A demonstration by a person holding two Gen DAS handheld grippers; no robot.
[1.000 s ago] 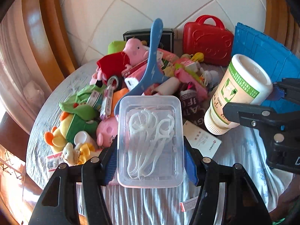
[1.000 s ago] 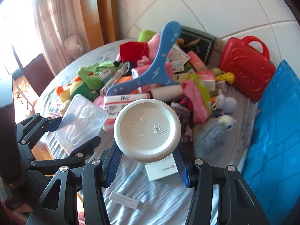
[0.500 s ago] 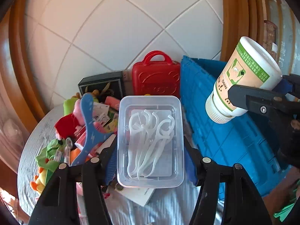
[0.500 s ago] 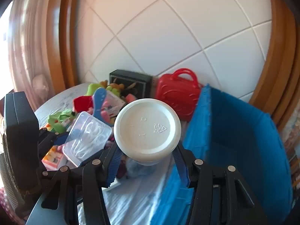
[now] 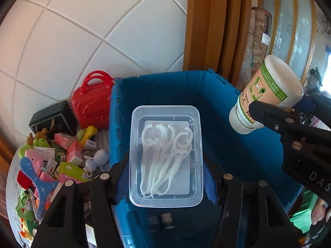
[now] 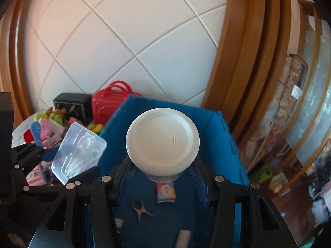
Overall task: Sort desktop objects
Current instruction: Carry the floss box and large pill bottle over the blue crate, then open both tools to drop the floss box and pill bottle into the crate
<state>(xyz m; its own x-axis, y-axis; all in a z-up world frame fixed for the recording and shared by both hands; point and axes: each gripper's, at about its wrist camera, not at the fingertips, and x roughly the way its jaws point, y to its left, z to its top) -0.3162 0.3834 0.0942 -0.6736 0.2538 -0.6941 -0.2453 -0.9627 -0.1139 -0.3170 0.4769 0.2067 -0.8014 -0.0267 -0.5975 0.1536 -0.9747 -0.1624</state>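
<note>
My left gripper (image 5: 165,177) is shut on a clear plastic box of white floss picks (image 5: 165,155) and holds it above the open blue crate (image 5: 206,82). The box also shows in the right wrist view (image 6: 78,150). My right gripper (image 6: 163,173) is shut on a white bottle with a green label (image 6: 163,142), held over the same crate (image 6: 223,136). In the left wrist view the bottle (image 5: 266,93) hangs tilted at the crate's right side.
Several small items lie on the crate floor, among them a wooden clip (image 6: 140,208) and a small packet (image 6: 165,192). Left of the crate, a red toy suitcase (image 5: 93,105), a black box (image 5: 51,117) and a pile of toys (image 5: 51,165) cover the round table.
Both grippers have swung right with their loads, from above the toy pile to above the blue crate. Both grips are unchanged.
</note>
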